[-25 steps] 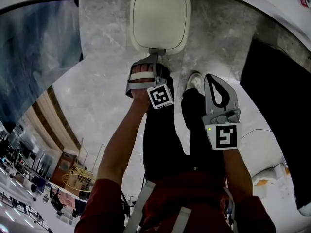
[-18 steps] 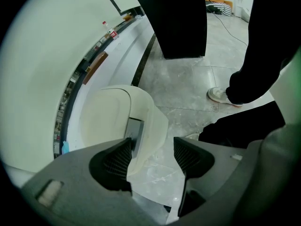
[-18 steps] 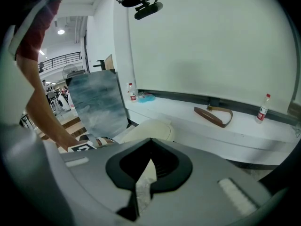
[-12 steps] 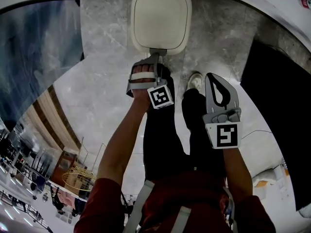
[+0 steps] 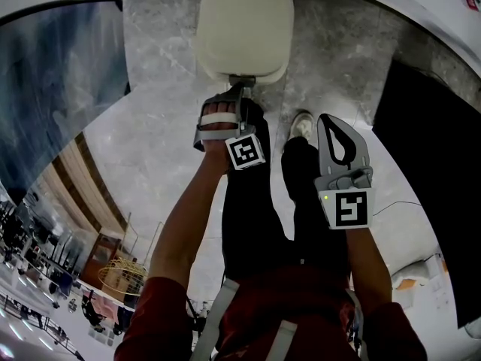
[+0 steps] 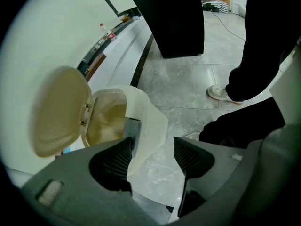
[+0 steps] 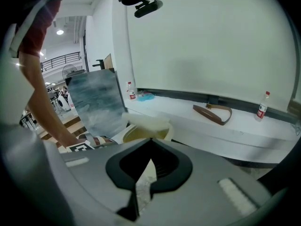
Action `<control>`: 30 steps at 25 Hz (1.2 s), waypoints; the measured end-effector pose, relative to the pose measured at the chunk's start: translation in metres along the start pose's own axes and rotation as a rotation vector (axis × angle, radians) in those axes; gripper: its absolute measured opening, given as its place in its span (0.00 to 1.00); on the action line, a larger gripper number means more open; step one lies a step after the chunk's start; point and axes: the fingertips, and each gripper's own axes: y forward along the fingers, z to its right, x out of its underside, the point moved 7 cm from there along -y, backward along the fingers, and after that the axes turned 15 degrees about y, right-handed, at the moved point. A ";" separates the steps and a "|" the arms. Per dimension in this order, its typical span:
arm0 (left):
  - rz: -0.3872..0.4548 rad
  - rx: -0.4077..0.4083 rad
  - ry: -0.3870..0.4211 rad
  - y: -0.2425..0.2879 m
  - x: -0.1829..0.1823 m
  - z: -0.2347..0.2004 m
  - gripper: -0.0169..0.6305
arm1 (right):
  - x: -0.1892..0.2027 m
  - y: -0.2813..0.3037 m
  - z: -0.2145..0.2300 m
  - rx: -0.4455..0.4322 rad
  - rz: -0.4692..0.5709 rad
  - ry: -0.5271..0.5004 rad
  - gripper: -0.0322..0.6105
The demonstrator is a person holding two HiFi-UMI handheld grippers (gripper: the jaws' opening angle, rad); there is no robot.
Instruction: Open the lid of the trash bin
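Observation:
A cream trash bin (image 6: 146, 120) stands on the grey marble floor. Its lid (image 6: 60, 111) is swung up on the hinge, and the yellowish inside (image 6: 106, 119) shows. From the head view the raised lid (image 5: 244, 27) hides the bin's mouth. My left gripper (image 6: 153, 157) is open, its jaws on either side of the bin's front edge near a grey latch piece (image 6: 131, 132); in the head view the left gripper (image 5: 239, 90) reaches the bin's front. My right gripper (image 5: 325, 120) hangs back to the right, shut on nothing. The right gripper view shows the right gripper (image 7: 149, 142) pointing at the bin (image 7: 146, 132).
The person's shoe (image 5: 301, 125) and dark trouser legs stand right behind the bin. A black cabinet (image 5: 428, 164) fills the right side. A blue-grey board (image 5: 52, 89) leans at the left. A white ledge (image 7: 225, 126) along the wall carries bottles and a brown strap (image 7: 214, 113).
The bin's lid has swung upward and now looks larger in the head view, covering the rim. Both grippers have stayed almost where they were.

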 end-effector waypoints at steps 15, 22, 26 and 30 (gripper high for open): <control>-0.025 0.009 -0.014 0.000 -0.002 -0.005 0.46 | -0.007 0.002 0.001 -0.021 0.030 -0.026 0.05; -0.038 0.052 -0.093 -0.002 -0.005 -0.014 0.45 | -0.023 -0.002 0.006 -0.015 0.038 -0.037 0.05; -0.039 0.030 -0.109 -0.009 -0.008 -0.024 0.45 | -0.034 -0.003 0.008 -0.020 0.061 -0.054 0.05; -0.038 0.010 -0.146 -0.027 -0.010 -0.035 0.45 | -0.048 -0.010 0.003 -0.025 0.088 -0.069 0.05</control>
